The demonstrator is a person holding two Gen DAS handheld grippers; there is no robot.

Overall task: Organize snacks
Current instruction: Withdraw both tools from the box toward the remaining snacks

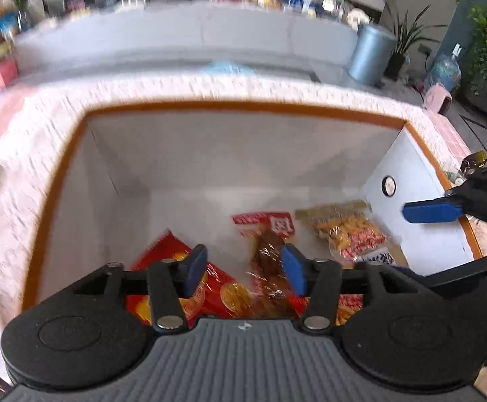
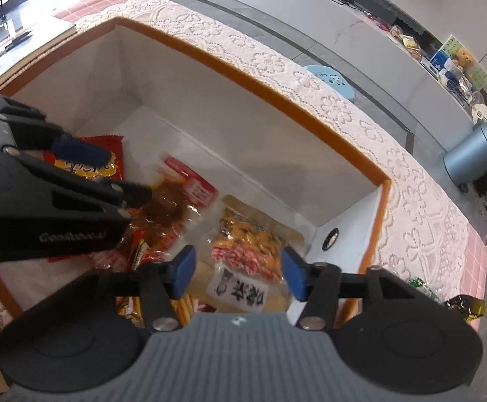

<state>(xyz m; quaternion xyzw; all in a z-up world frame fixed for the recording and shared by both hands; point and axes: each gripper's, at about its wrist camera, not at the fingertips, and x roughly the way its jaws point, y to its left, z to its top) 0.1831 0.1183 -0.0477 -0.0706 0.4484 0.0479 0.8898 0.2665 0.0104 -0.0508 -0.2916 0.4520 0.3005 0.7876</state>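
White lace cloth (image 2: 327, 100) covers the table, and on it stands an open box (image 1: 243, 105) with an orange rim and white walls. Both grippers hang over the box, pointing down into it. Left gripper (image 1: 245, 269) has its jaws apart with nothing between the pads — below it lie a red chip bag (image 1: 223, 288) and a brown snack pack (image 1: 270, 254) with a red header. Right gripper (image 2: 238, 273) is likewise spread and empty, above a clear bag of yellow-and-red crackers (image 2: 246, 238) near the box's right wall. All three snacks rest on the box floor, side by side. Beyond the table sit a grey bin (image 2: 474, 154) and a long counter (image 1: 183, 30).
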